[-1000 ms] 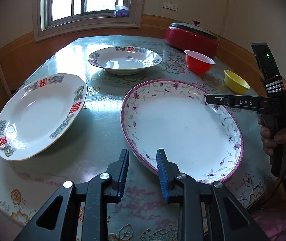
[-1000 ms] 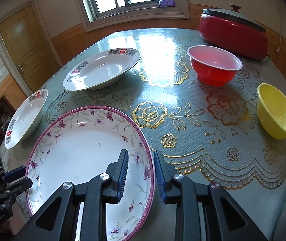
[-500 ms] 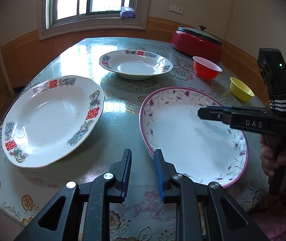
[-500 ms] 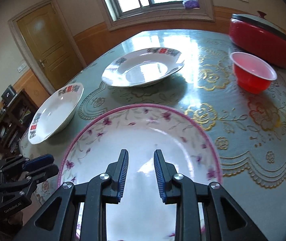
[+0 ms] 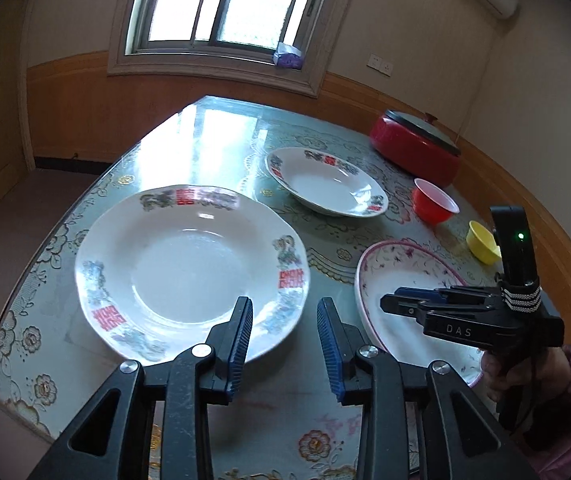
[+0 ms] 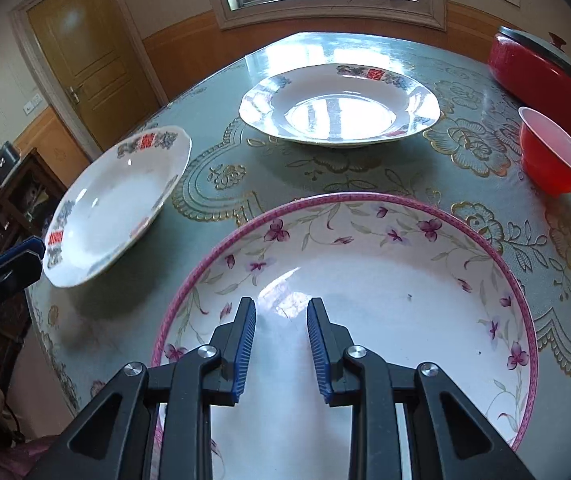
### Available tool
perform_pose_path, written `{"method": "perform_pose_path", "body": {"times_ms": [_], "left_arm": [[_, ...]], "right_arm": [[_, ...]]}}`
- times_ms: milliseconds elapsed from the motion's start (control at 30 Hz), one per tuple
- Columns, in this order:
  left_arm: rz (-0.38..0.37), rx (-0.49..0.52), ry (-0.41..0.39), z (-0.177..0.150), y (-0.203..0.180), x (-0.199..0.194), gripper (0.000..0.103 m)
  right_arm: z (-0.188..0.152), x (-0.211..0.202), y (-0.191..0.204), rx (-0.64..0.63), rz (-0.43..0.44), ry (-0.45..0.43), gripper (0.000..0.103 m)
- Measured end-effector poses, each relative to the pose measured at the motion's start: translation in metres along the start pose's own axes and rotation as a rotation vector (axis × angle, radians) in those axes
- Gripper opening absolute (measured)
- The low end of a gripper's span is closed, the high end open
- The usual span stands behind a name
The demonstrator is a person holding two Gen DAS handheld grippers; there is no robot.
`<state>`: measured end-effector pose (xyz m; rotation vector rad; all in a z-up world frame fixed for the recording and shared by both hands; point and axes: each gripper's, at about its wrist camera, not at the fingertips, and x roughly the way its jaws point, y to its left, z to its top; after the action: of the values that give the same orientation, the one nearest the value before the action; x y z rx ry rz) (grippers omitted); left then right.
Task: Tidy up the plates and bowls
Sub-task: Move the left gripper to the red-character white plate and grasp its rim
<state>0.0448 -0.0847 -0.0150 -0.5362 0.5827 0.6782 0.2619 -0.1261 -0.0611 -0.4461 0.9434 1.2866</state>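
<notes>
Table [image 6: 213, 184] in patterned cloth is filling both views. Pink-rimmed plate [image 6: 365, 280] is lying lower centre beneath the right gripper [image 6: 279, 340], its fingers parted, empty. White red-marked plate [image 5: 189, 272] is sitting centre-left; left gripper [image 5: 285, 344] is hanging released at its near rim.

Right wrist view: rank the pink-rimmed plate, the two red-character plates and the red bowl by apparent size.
1. pink-rimmed plate, though it is nearest the camera.
2-3. far red-character plate and left red-character plate: look alike, unranked.
4. red bowl.
</notes>
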Motion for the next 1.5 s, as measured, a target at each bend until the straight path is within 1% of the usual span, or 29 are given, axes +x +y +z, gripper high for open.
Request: {"method": "perform_pose_path", "body": {"times_ms": [100,200,267,333,367,633,800,900,1067,1100,1167,1233,1333,1400,1500], "left_arm": [[0.05,-0.036,-0.019,0.008,0.026,-0.003,0.034],[0.092,-0.068,-0.021,0.014,0.052,-0.003,0.034],[0.117,-0.075,-0.024,0.017,0.066,-0.003,0.037],[0.131,-0.087,-0.028,0.02,0.079,-0.003,0.041],[0.136,-0.092,-0.027,0.021,0.086,-0.002,0.042],[0.162,-0.139,-0.035,0.032,0.127,0.006,0.043],[0.171,-0.14,0.004,0.034,0.146,0.02,0.045],[0.16,-0.133,0.026,0.036,0.152,0.03,0.044],[0.113,-0.084,0.068,0.042,0.148,0.049,0.043],[0.105,-0.076,0.074,0.042,0.147,0.052,0.041],[0.101,-0.06,0.085,0.044,0.145,0.058,0.033],[0.089,-0.041,0.098,0.045,0.142,0.064,0.028],[0.091,-0.017,0.103,0.045,0.139,0.069,0.027],[0.085,-0.014,0.107,0.044,0.139,0.071,0.028],[0.078,-0.012,0.123,0.045,0.14,0.074,0.03]], "right_arm": [[0.008,-0.006,0.002,0.054,0.057,-0.039,0.029],[0.017,-0.007,0.013,0.069,0.109,-0.066,0.029],[0.022,-0.008,0.023,0.063,0.139,-0.091,0.03],[0.028,-0.005,0.033,0.051,0.171,-0.089,0.031],[0.031,-0.002,0.038,0.049,0.176,-0.084,0.031],[0.045,0.023,0.064,0.035,0.164,-0.047,0.032],[0.05,0.04,0.068,0.037,0.147,-0.011,0.033],[0.053,0.048,0.069,0.046,0.154,0.004,0.033],[0.06,0.059,0.073,0.056,0.175,0.01,0.033],[0.061,0.061,0.074,0.053,0.171,0.012,0.033],[0.062,0.066,0.077,0.052,0.163,0.016,0.033],[0.061,0.07,0.078,0.055,0.164,0.025,0.033],[0.06,0.073,0.082,0.039,0.157,0.024,0.033],[0.059,0.075,0.086,0.021,0.15,0.015,0.035],[0.059,0.076,0.087,0.018,0.144,0.014,0.036]]}}
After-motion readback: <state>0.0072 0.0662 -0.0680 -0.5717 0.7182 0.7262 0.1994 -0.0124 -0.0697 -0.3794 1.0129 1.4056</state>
